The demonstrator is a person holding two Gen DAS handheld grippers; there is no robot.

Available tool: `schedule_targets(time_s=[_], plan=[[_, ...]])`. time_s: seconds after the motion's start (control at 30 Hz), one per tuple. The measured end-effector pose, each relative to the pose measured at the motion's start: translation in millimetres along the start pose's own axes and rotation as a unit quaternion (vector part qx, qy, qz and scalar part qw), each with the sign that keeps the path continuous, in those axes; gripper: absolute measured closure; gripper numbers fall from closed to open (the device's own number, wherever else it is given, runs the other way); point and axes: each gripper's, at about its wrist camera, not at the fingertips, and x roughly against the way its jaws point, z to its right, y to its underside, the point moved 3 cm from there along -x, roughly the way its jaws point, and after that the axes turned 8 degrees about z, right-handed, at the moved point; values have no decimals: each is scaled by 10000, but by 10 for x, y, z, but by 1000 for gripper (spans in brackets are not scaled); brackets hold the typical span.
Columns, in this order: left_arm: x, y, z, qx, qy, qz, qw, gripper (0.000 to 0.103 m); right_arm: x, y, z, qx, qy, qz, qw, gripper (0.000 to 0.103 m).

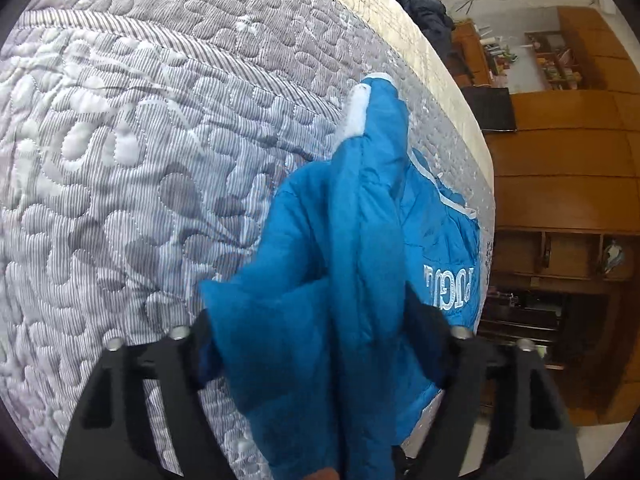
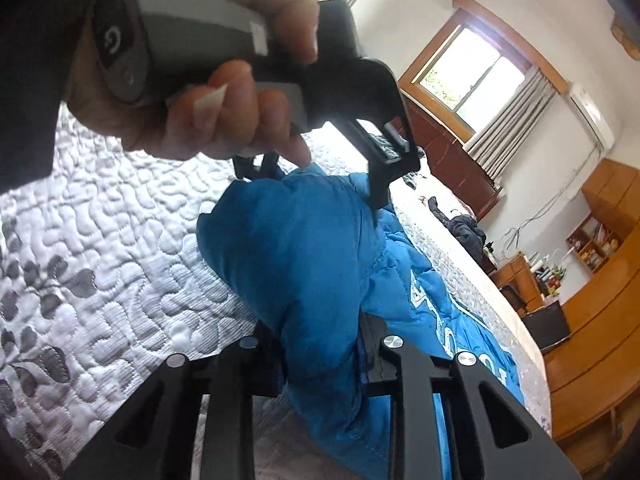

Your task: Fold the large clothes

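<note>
Fold at an early stage: left gripper (image 1: pixel 320 336) and right gripper (image 2: pixel 320 352) each clamped bunched blue jacket (image 1: pixel 360 240) (lettered body lying unfolded) over the quilted bed (image 1: pixel 120 160).

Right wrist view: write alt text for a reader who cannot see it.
The right hand-held gripper is shut on a bunched fold of a blue padded jacket over a grey-and-white quilted bedspread. Above it, a person's hand holds the left hand-held gripper, also gripping the jacket; a window lights the room.
</note>
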Motion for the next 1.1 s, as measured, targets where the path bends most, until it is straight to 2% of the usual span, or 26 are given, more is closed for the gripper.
schedule_targets(time_s=[0.07, 0.33, 0.43, 0.5, 0.63, 0.77, 1.1], plan=[[10, -14, 103, -90, -53, 28, 9999, 48, 43, -20, 68, -129, -39, 32, 9999, 78], [137, -6, 680, -354, -245, 281, 9987, 61, 190, -77, 530, -681, -86, 255, 9973, 78], [192, 5, 943, -510, -350, 394, 9973, 63, 286, -87, 720, -945, -120, 367, 9948, 78], [248, 47, 989, -595, -389, 454, 9964, 63, 346, -82, 826, -1106, -127, 454, 9927, 78], [257, 74, 1391, -856, -551, 562, 9932, 64, 475, -55, 1092, -1427, -102, 629, 9877, 78], [293, 174, 1629, -1117, -675, 616, 9895, 65, 623, -15, 1221, -1688, -84, 770, 9826, 78], [99, 362, 2332, -1590, -896, 643, 9811, 65, 807, 209, 1737, -2240, -27, 974, 9697, 78]])
